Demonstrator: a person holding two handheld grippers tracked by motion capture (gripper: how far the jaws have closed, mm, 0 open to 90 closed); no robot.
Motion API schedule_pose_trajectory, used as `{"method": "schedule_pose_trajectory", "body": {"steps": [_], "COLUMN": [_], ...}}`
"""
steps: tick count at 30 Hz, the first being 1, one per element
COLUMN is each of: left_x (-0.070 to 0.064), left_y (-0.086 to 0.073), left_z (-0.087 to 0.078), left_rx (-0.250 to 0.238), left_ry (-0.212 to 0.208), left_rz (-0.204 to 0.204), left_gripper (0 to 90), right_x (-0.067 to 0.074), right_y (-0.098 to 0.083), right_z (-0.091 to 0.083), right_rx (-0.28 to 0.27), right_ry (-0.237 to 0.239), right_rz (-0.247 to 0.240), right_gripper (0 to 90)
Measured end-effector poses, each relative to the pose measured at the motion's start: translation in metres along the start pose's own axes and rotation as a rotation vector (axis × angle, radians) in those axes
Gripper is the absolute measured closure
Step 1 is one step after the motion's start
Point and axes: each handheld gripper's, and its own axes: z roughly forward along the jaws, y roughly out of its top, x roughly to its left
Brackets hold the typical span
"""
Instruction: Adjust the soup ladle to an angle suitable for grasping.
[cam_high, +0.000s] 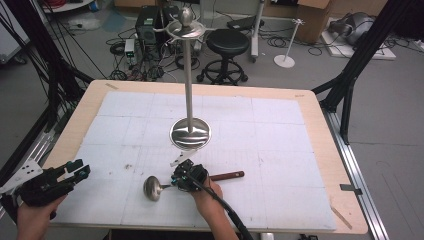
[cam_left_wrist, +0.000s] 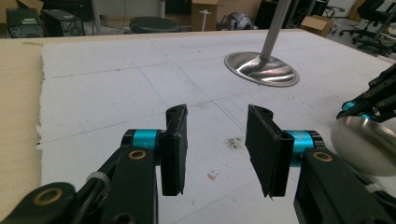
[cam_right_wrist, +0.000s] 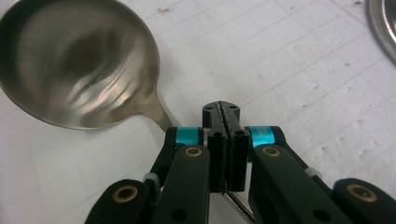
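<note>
Grey floor (cam_high: 395, 100) strewn with cables — black stool (cam_high: 227, 42) behind the table (cam_high: 320, 130).

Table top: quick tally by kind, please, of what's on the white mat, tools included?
Ladle: 1
Metal stand: 1
Tools: 2, left tool open, right tool shut on the ladle's stem
Total: 4

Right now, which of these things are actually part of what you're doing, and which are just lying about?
In use:
ladle, clamped in the right gripper
hanging stand, probably
left gripper, open, waiting

Lying about:
stool
computer tower
floor cables
</note>
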Motion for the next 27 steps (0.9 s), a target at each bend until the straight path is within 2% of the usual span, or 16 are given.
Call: {"method": "schedule_pose_trajectory", "body": {"steps": [5, 8, 10, 14, 21, 24, 27], "left_x": [0.000, 0.000, 0.000, -0.001, -0.007, -0.010, -0.013], "left_y": [0.000, 0.000, 0.000, 0.000, 0.000, 0.001, 0.001], "left_z": [0.000, 0.000, 0.001, 0.002, 0.007, 0.010, 0.012], "left_rx": [0.001, 0.003, 0.005, 0.003, 0.012, 0.010, 0.012], "left_ry": [-0.002, -0.003, -0.003, -0.010, -0.031, -0.040, -0.052], "left_rz": [0.003, 0.006, 0.006, -0.001, 0.007, 0.006, 0.009], "left_gripper": [58.8, 58.8, 58.8, 57.5, 50.0, 45.4, 41.5], "right_x": [0.004, 0.002, -0.002, -0.012, -0.032, -0.040, -0.046], "right_y": [-0.004, -0.003, -0.004, -0.011, -0.041, -0.060, -0.081], "right_z": [-0.003, -0.010, -0.023, -0.048, -0.100, -0.122, -0.141], "right_rx": [0.010, -0.033, -0.095, -0.160, -0.262, -0.297, -0.325], "right_ry": [0.005, -0.018, -0.033, -0.074, -0.168, -0.212, -0.270], "right_rz": [-0.003, -0.009, 0.015, 0.049, 0.114, 0.148, 0.188], "right_gripper": [89.6, 89.5, 89.5, 89.4, 84.1, 78.4, 66.5]}}
